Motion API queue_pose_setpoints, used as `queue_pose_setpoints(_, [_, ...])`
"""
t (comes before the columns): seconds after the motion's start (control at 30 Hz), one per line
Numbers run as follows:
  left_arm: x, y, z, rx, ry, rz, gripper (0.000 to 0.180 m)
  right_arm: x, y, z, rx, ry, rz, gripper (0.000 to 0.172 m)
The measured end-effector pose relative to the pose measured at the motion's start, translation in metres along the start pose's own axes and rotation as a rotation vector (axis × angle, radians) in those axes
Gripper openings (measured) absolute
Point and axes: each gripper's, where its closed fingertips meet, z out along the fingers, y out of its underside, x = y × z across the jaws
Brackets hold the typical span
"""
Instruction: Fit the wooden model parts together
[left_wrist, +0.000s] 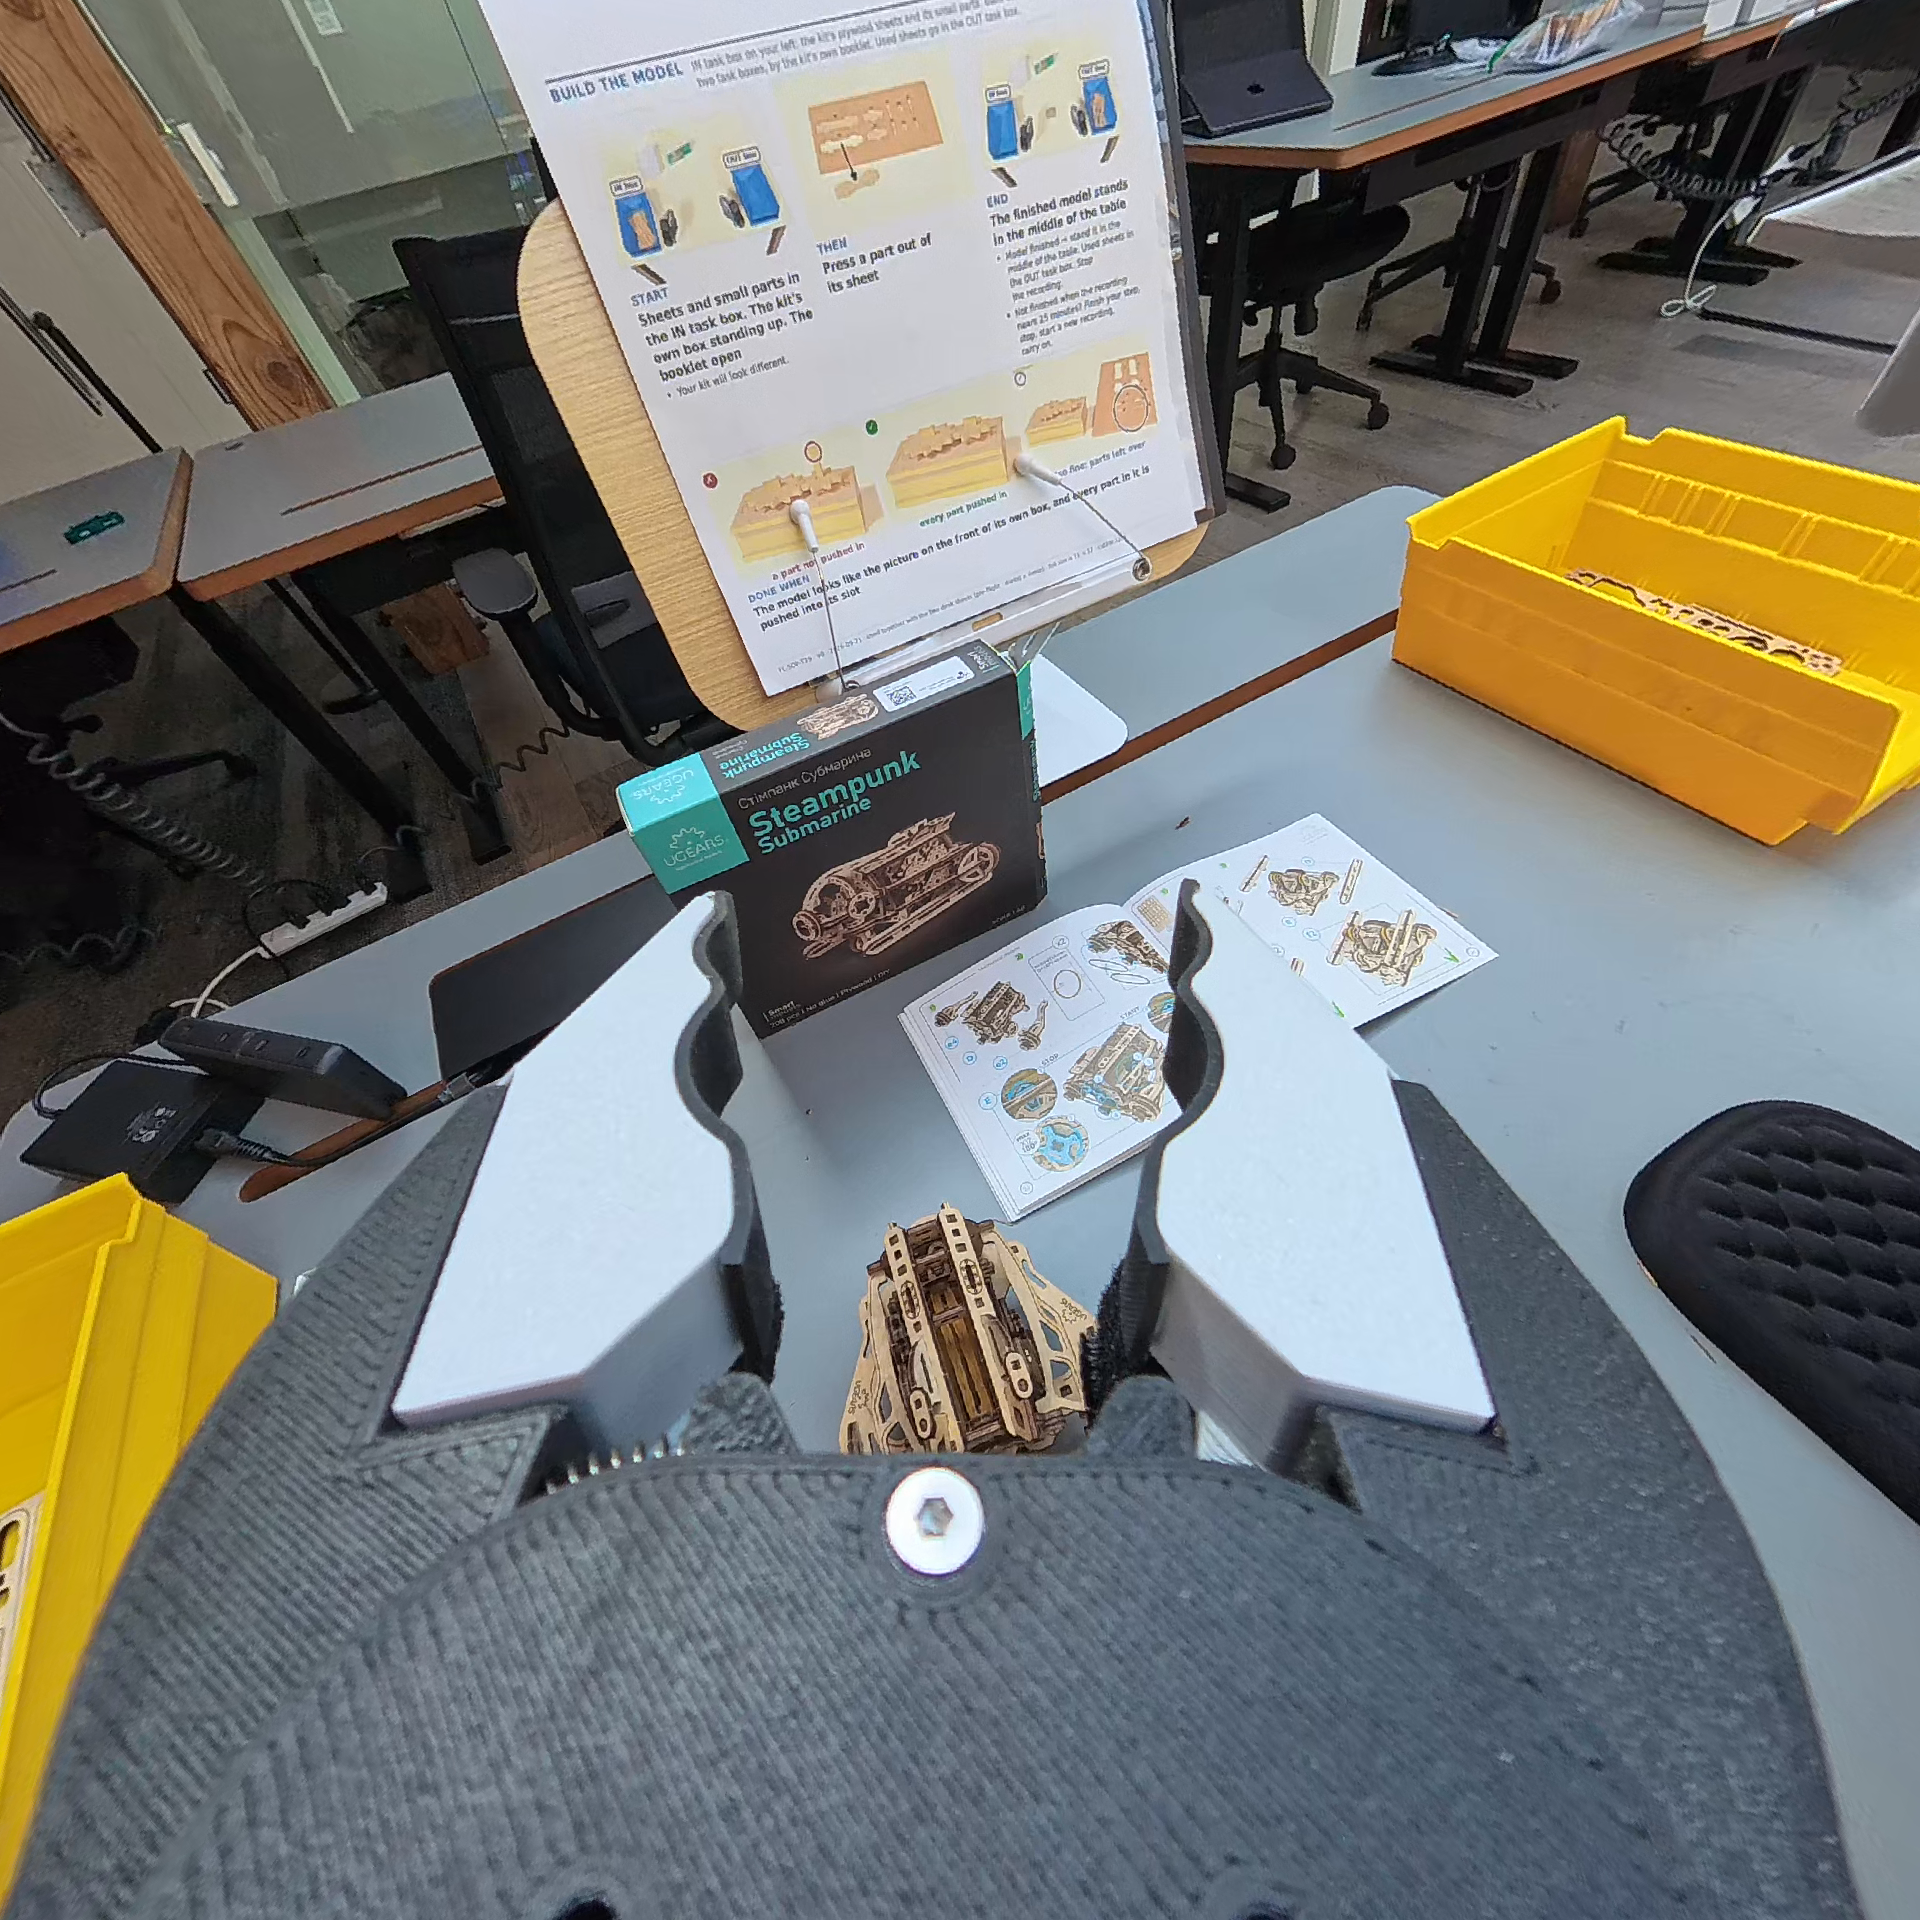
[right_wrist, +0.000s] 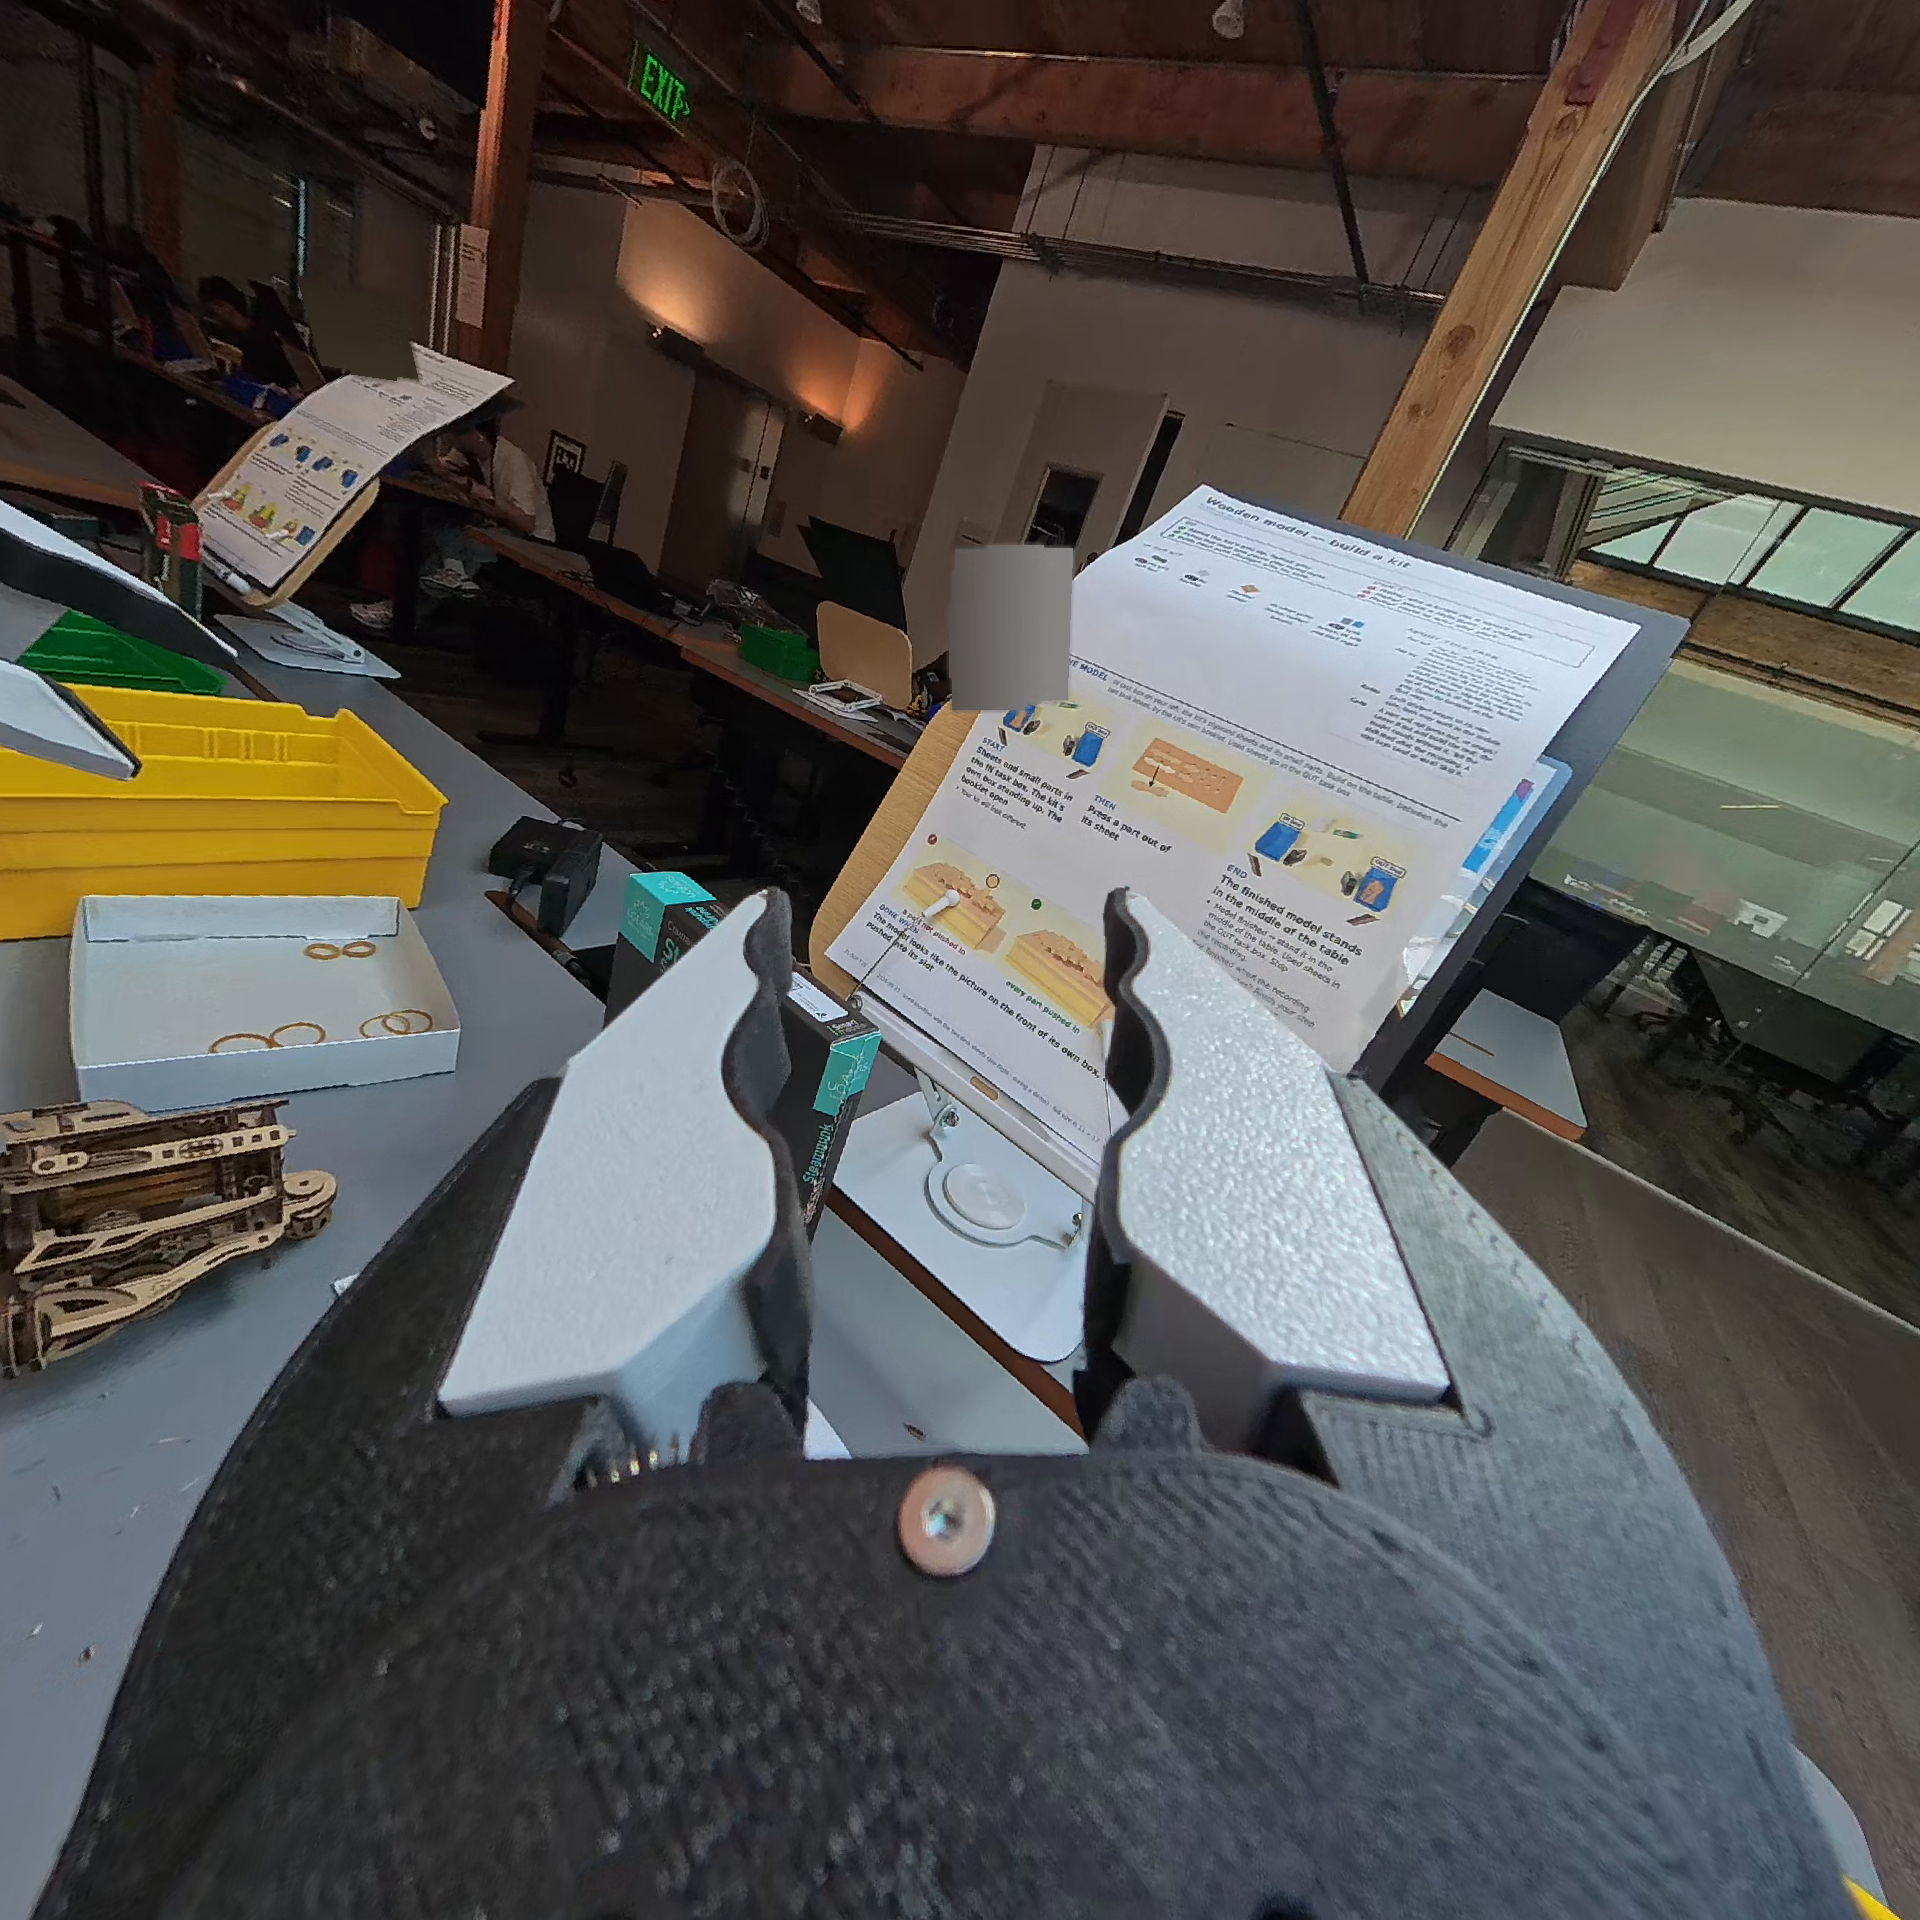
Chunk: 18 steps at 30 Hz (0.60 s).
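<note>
Left wrist view: left hand-held gripper (left_wrist: 951, 961) wide open, empty, above wooden model (left_wrist: 961, 1340) resting on desk (left_wrist: 1558, 935); kit box (left_wrist: 862, 862) upright, booklet (left_wrist: 1143, 1018) open lower centre for reference; right hand-held gripper (right_wrist: 940, 961) open, empty

There is one wooden model (left_wrist: 961, 1340) on the tabletop (left_wrist: 1507, 1039). There is one dark kit box (left_wrist: 862, 862) standing up, and one open booklet (left_wrist: 1195, 997) lying flat. There are two yellow bins – one (left_wrist: 1662, 623) on the far right side and one (left_wrist: 94, 1382) on the near left side. One white tray (right_wrist: 260, 997) sits on the tabletop, and it holds about seven little tan rings (right_wrist: 301, 1034) – some overlap, so the count is hard to be sure of. One big paper sheet with pictures (left_wrist: 883, 312) leans on one wooden stand (left_wrist: 582, 416). There are two tongs, one left (left_wrist: 951, 940) and one right (right_wrist: 940, 930), and each has two fingers.
</note>
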Motion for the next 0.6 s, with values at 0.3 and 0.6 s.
queue_pose_setpoints(0.3, [-0.0006,-0.0002,-0.0002,0.001,-0.001,0.0,0.082,0.0013,-0.0006,-0.0021,-0.02,0.032,-0.056,0.053])
queue_pose_setpoints(0.6, [-0.0012,-0.0005,-0.0003,0.002,-0.003,0.0,0.082,0.0006,0.0013,-0.0001,-0.021,0.031,-0.067,0.054])
